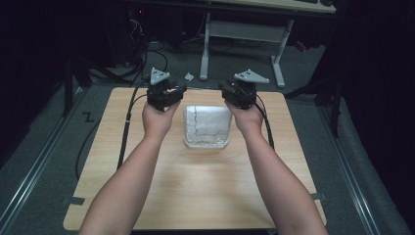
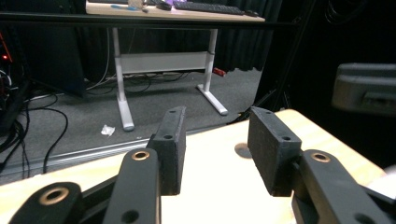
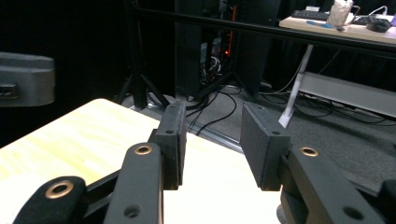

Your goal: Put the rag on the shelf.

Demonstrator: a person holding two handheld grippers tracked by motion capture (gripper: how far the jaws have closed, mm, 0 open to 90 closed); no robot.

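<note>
We hold the left tool point(image 1: 166, 92) and the right tool point(image 1: 238, 91) over the far part of the pale wooden worktop point(image 1: 195, 186), one in each hand, and both point away from us toward the far edge. Between the two tools, slightly nearer to us than their black bodies, lies a white folded cloth with a square outline point(image 1: 207, 126), flat on the worktop; the left hand point(image 1: 157, 117) is just beside its left edge and the right hand point(image 1: 248, 117) just beside its right edge. In the left gripper view the left tool point(image 2: 219, 149) has its two black pads spread apart with bare wood showing through the gap, nothing between them. In the right gripper view the right tool point(image 3: 212, 144) is spread as well, its gap empty over the worktop's corner. Beyond both tools we see grey floor and a white-legged desk point(image 1: 242, 36) further off.
</note>
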